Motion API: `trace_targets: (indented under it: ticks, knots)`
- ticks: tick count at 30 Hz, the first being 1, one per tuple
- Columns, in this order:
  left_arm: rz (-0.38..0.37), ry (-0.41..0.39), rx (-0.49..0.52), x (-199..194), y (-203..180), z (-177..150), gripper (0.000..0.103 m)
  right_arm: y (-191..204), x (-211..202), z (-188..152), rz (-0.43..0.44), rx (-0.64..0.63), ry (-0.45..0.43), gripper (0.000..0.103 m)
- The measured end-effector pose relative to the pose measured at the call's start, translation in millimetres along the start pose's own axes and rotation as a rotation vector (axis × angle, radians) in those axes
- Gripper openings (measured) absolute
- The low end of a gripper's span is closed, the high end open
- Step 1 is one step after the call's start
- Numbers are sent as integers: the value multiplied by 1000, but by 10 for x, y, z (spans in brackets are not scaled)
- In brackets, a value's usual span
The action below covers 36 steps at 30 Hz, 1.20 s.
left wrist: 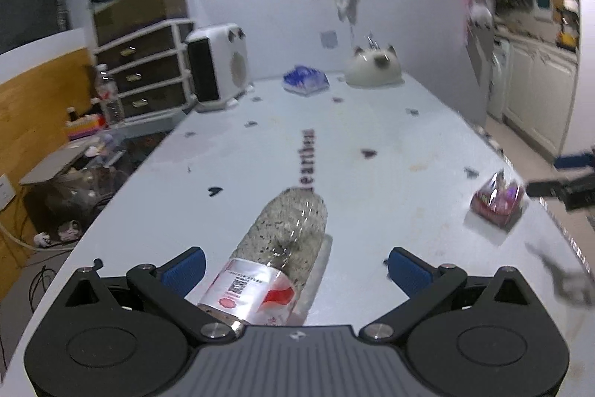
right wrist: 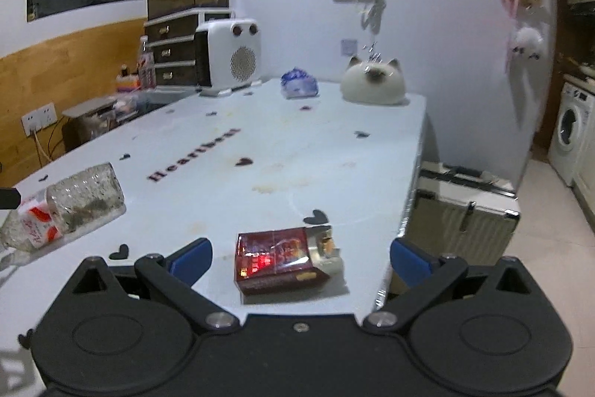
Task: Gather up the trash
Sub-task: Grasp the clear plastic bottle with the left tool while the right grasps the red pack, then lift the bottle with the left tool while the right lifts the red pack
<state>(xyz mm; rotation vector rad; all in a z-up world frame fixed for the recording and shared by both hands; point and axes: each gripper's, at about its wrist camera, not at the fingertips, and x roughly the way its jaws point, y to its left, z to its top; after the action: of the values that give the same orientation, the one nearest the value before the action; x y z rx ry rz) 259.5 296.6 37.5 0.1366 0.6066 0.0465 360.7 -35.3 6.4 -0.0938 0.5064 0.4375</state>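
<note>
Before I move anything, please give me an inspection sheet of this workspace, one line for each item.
Surface: pale table with heart stickers, lettering and faint stains.
Job's things: plastic bottle lying on its side; red cigarette pack lying flat near the table's right edge.
Clutter: blue-white bag, cat-shaped ornament and white heater at the far end.
Grippers: left hand-held gripper open around the bottle; right hand-held gripper open around the pack.
Cables: cord from wall socket.
Surroundings: drawer unit, suitcase, washing machine.

Left gripper spread wide around lying bottle
</note>
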Motion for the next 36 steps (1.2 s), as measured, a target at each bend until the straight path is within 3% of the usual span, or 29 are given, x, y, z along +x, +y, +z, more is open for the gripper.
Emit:
trace_targets:
  ticks: [6, 11, 17, 20, 24, 29, 36]
  knots:
    - [-48, 86, 6, 249, 219, 30, 102, -141, 439, 10, 12, 25, 56, 103]
    - [-93, 155, -31, 481, 338, 63, 100, -280, 710, -1, 93, 136, 130, 103]
    - [-112, 231, 0, 719, 307, 128, 94, -51, 825, 13, 101, 28, 161, 103]
    - [-78, 265, 29, 793, 286, 141, 91, 76, 863, 4, 87, -36, 175, 103]
    - [-50, 304, 38, 840, 302, 148, 86, 164, 897, -28, 78, -52, 206, 94]
    - [-33, 341, 0, 887, 410, 102, 85, 239, 833, -50, 66, -67, 207, 89]
    - [-76, 357, -102, 818, 510, 48, 73, 383, 634, -124, 74, -104, 216, 84]
